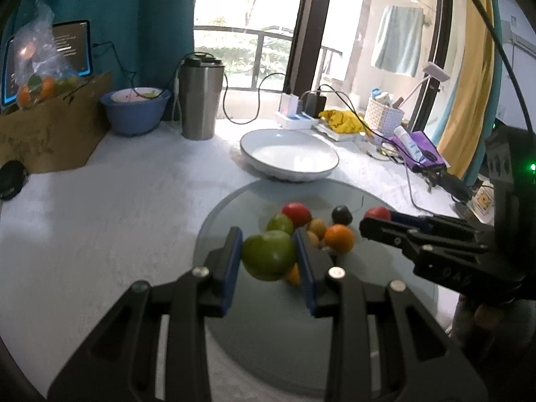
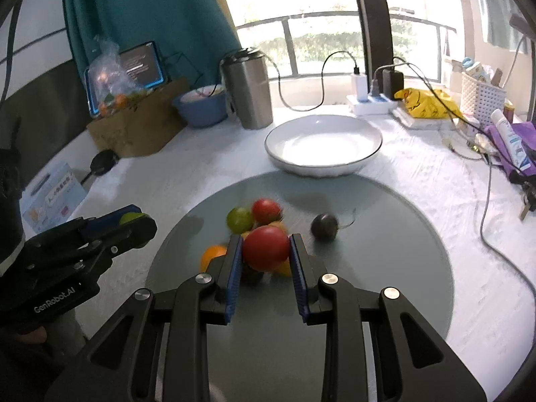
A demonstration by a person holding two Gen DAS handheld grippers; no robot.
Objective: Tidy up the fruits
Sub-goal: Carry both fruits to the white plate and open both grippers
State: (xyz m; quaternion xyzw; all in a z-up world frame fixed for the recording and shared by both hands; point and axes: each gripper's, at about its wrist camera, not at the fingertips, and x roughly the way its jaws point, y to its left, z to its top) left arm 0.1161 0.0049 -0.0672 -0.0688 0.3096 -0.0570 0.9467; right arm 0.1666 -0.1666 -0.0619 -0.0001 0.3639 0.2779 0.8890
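A: What is gripped?
B: A green fruit [image 1: 268, 259] is clamped by the left gripper [image 1: 269, 261], a red fruit [image 2: 265, 248] by the right gripper [image 2: 265, 254], above the grey mat's [image 2: 385, 234] middle.
A: And the plate [image 2: 321, 167]?
B: It is set at the mat's far edge.

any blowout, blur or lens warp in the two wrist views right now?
Left wrist: window blown out, straight frames bowed by fisheye, held green round fruit soft. Right wrist: glare inside the white shallow bowl, loose fruits behind the held red round fruit smeared.
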